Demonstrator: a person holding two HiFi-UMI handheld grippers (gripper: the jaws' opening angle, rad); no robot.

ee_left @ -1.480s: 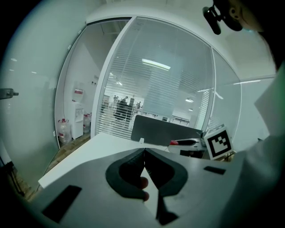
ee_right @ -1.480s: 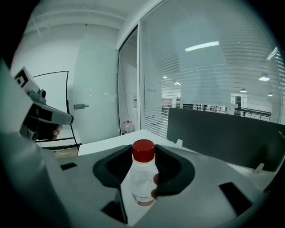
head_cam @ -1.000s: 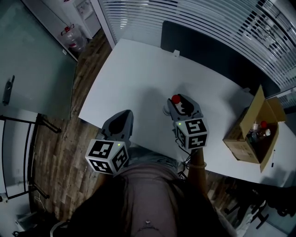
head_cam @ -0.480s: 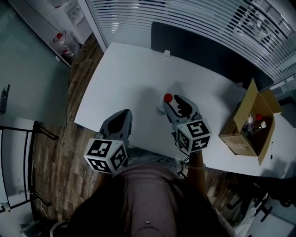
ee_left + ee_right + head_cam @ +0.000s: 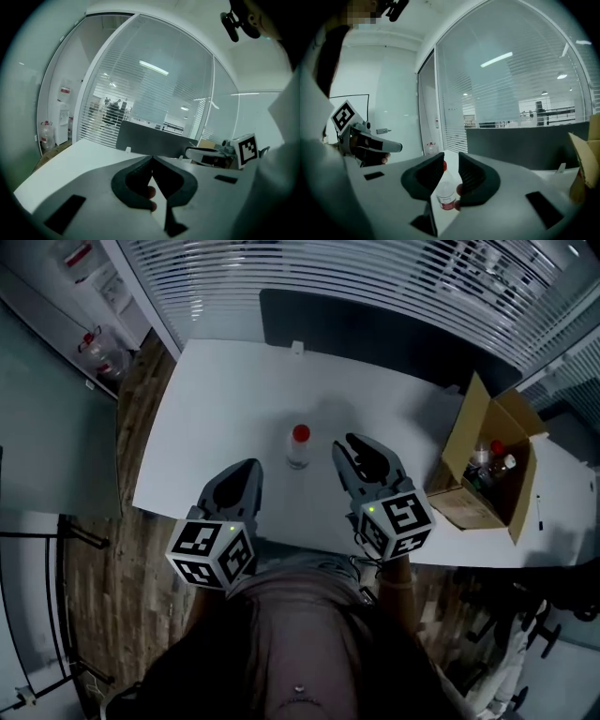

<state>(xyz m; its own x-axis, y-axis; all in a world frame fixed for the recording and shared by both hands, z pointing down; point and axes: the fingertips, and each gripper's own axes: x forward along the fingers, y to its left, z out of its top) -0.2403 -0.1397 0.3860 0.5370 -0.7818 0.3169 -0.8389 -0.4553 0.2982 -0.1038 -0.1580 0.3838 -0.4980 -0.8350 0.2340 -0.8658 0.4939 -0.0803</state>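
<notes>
Well, my right gripper (image 5: 451,161) stands spread, with nothing pinched. The red-capped bottle (image 5: 298,447) stands upright on the white surface (image 5: 216,399) just ahead and slightly to its left, clear of both jaws. My left gripper (image 5: 152,161) is pressed together and empty, hovering over the near edge of the surface, on the bottle's other side. Bare surface runs wide ahead of both grippers, out to the dark panel (image 5: 375,329) along the far edge. To the right of my right gripper, an open cardboard box (image 5: 487,465) with bottles inside narrows the room there.
</notes>
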